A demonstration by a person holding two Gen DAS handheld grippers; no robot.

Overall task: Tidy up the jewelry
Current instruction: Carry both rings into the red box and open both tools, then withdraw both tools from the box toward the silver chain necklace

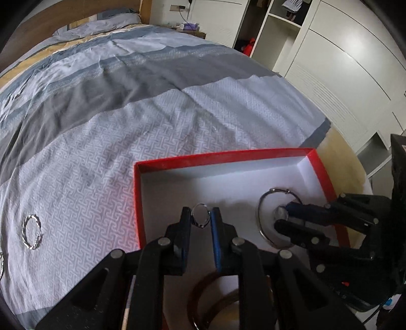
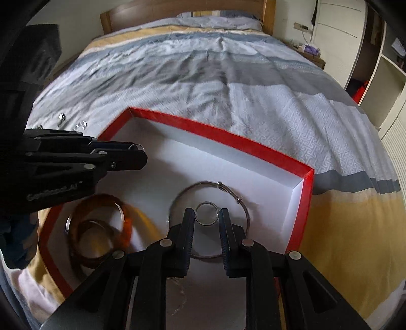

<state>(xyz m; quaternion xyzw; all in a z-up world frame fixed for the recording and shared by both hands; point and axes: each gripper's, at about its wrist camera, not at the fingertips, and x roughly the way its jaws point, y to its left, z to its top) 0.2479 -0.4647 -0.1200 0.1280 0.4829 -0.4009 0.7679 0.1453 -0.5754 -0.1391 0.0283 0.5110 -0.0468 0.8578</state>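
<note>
Pale raised lettering runs along the side of the left claw (image 2: 138,149), too blurred to read surely.

A bedroom in a home — a wide bed (image 2: 203,76) fills most of both views, made up with a striped cover (image 1: 127,101) in grey, pale blue and yellow, with a wooden headboard (image 2: 177,10) at the far end. Beside it stand white wardrobe doors (image 1: 342,63) and open shelves (image 1: 279,22) with clothes — plus a small bedside stand (image 1: 190,28) under a wall socket (image 1: 177,7).
</note>
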